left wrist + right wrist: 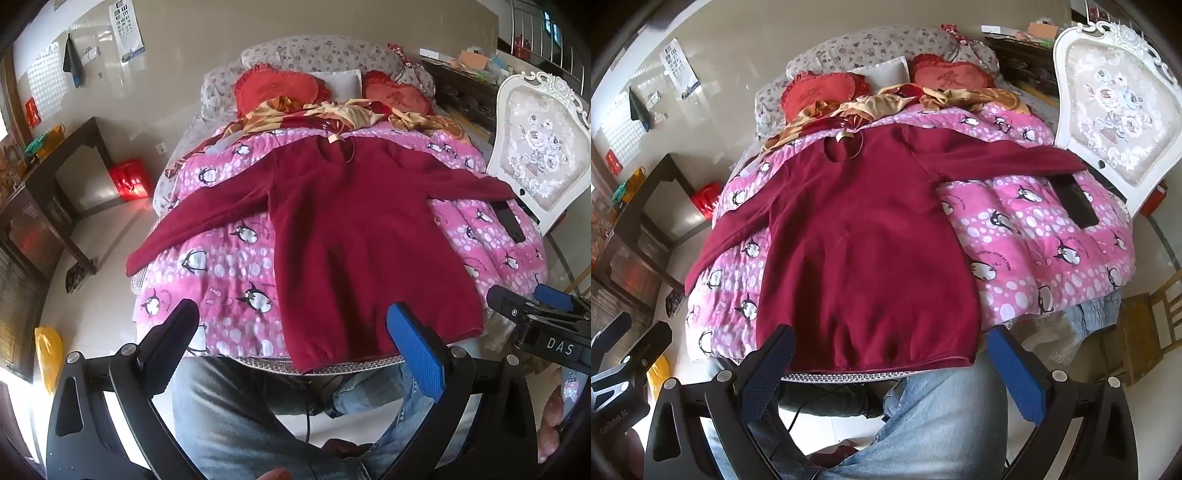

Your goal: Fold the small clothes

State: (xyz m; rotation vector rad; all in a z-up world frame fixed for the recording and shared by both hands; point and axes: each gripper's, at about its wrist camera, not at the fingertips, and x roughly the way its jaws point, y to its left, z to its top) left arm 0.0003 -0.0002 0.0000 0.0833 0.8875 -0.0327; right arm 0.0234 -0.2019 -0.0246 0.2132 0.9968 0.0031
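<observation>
A dark red long-sleeved sweater (354,236) lies flat, front up, on a pink penguin-print quilt (229,258), sleeves spread to both sides, hem at the near bed edge. It also shows in the right wrist view (864,243). My left gripper (295,328) is open and empty, held above the near hem. My right gripper (892,347) is open and empty, also just before the hem; it shows at the right of the left wrist view (528,299).
A black flat device (1075,205) lies on the quilt (1034,236) by the right sleeve end. A white ornate chair (1115,110) stands right of the bed. Red heart pillows (273,88) and crumpled orange cloth (332,114) sit at the head. The person's jeans (942,417) are below.
</observation>
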